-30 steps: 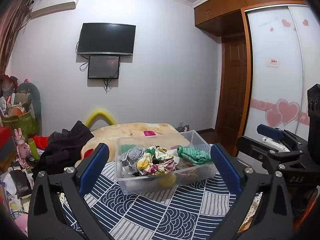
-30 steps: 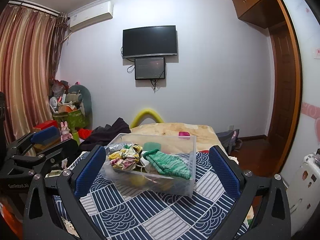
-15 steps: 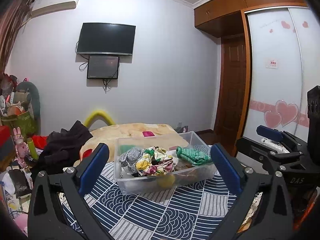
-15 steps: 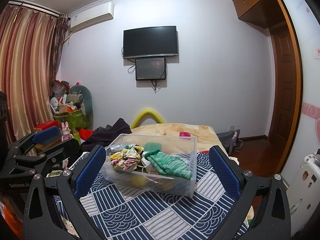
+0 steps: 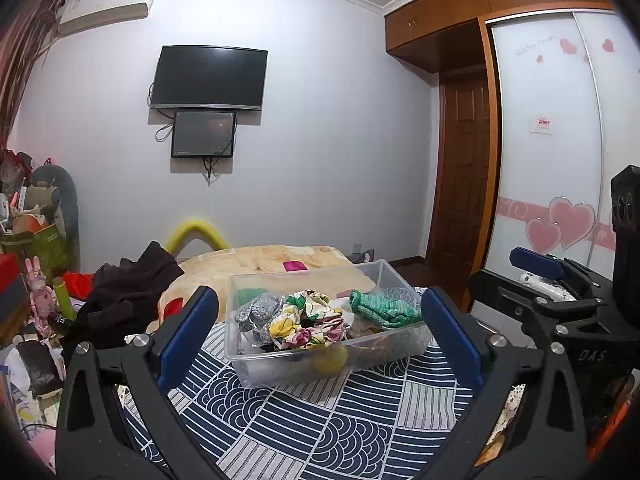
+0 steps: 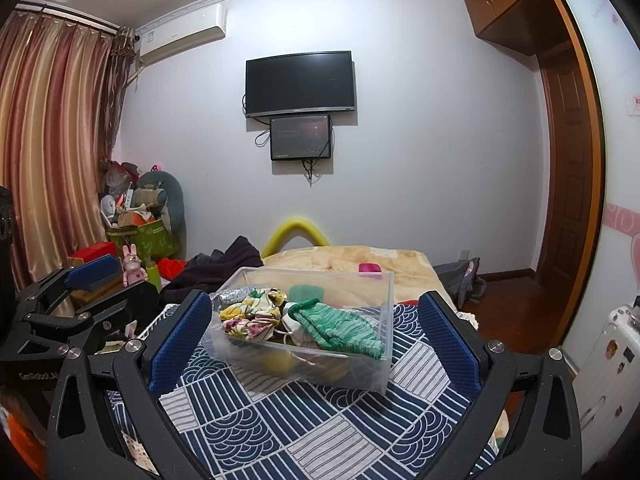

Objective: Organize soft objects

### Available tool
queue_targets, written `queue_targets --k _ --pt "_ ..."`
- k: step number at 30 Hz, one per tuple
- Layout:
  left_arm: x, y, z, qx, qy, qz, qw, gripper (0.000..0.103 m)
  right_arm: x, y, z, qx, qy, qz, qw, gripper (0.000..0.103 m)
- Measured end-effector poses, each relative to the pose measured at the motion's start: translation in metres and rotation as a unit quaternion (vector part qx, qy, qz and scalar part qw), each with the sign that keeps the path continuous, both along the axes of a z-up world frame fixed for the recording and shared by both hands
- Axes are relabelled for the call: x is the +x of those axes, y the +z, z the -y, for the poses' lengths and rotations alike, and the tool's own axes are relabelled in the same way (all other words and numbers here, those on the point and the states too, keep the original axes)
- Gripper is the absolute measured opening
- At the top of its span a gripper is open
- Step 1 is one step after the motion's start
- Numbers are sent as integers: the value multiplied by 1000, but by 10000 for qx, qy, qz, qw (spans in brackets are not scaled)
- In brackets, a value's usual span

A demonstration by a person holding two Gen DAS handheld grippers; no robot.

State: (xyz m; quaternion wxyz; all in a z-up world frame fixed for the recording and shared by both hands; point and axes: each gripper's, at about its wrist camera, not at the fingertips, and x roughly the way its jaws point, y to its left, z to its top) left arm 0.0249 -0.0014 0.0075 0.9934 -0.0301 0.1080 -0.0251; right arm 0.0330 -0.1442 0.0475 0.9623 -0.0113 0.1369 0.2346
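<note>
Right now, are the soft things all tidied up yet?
Some soft things already sit in the clear bin: a green knit, a floral cloth and a grey piece. Nothing is in hand: the left gripper and right gripper are open and empty. Dark clothes lie outside.

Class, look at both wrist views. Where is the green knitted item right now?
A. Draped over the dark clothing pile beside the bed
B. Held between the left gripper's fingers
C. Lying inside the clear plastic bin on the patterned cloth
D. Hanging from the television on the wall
C: the green knitted item lies in the clear plastic bin with other soft things, while the left gripper and right gripper are both open and empty.
</note>
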Motion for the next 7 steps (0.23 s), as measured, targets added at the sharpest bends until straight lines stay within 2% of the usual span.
queue_targets --k 7 --pt "-1 0 1 34 -20 -8 10000 103 1 -1 1 24 -4 -49 10000 103"
